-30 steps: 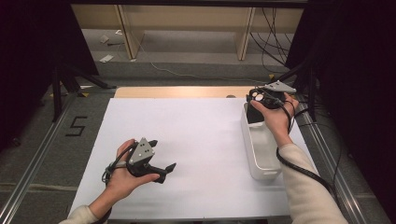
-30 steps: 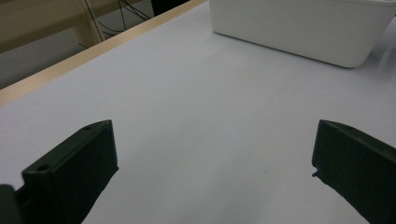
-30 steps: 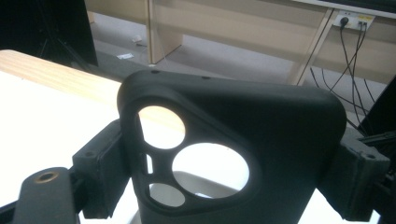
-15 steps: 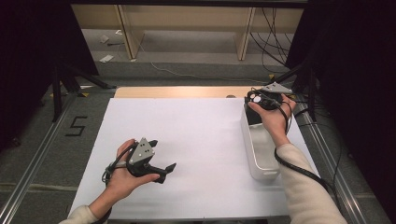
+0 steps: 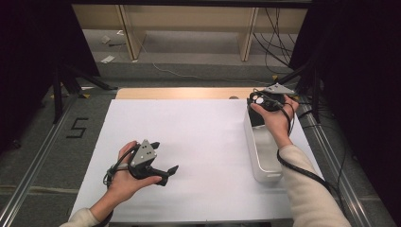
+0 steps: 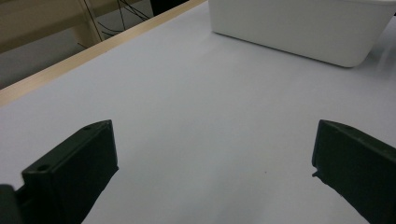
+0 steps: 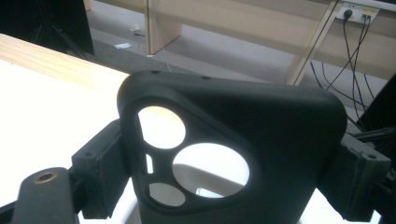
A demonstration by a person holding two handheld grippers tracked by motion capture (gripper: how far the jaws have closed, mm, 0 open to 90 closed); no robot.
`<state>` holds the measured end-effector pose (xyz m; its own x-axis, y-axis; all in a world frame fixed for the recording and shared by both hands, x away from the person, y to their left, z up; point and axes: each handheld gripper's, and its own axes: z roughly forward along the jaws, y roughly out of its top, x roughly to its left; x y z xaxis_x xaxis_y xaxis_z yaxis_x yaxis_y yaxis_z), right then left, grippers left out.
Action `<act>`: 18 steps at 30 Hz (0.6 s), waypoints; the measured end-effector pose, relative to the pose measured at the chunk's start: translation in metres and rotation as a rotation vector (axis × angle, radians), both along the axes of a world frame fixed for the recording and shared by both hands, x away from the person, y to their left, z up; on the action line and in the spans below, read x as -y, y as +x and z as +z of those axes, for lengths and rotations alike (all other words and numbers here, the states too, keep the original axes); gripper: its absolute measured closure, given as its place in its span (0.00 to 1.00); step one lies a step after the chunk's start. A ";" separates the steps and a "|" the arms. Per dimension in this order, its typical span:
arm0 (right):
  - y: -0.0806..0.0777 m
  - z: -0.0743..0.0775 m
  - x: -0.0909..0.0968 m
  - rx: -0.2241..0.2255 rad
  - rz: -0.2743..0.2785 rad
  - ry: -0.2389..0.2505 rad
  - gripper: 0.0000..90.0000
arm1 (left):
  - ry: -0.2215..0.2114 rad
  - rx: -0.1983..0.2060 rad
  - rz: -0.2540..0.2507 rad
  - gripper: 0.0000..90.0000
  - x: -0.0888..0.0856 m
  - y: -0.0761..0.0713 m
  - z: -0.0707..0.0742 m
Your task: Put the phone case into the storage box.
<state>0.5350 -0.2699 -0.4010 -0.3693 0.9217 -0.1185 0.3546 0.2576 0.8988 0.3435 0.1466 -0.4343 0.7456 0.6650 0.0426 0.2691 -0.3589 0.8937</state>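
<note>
Now the right gripper (image 5: 259,100), clenching a black phone case (image 7: 224,154), is hanging over the far end of the white bin (image 5: 263,161), slightly lower than before; dropping looks near. Left gripper (image 5: 163,170) is idling released.

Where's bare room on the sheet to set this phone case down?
Free: the white sheet between the left gripper and the white bin. Crowded: the bin's far end, where the right gripper grips the phone case.
</note>
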 end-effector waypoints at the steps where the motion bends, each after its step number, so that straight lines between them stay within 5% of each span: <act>1: 0.000 0.000 0.000 0.000 0.000 -0.002 0.18 | -0.001 0.000 0.000 0.00 0.000 0.000 0.000; 18: 0.004 -0.004 -0.002 -0.006 -0.005 -0.010 0.17 | 0.002 0.000 -0.002 0.00 0.000 0.000 0.000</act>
<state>0.5387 -0.2682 -0.4048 -0.3652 0.9225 -0.1251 0.3616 0.2644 0.8941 0.3436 0.1466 -0.4343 0.7472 0.6632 0.0438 0.2684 -0.3614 0.8930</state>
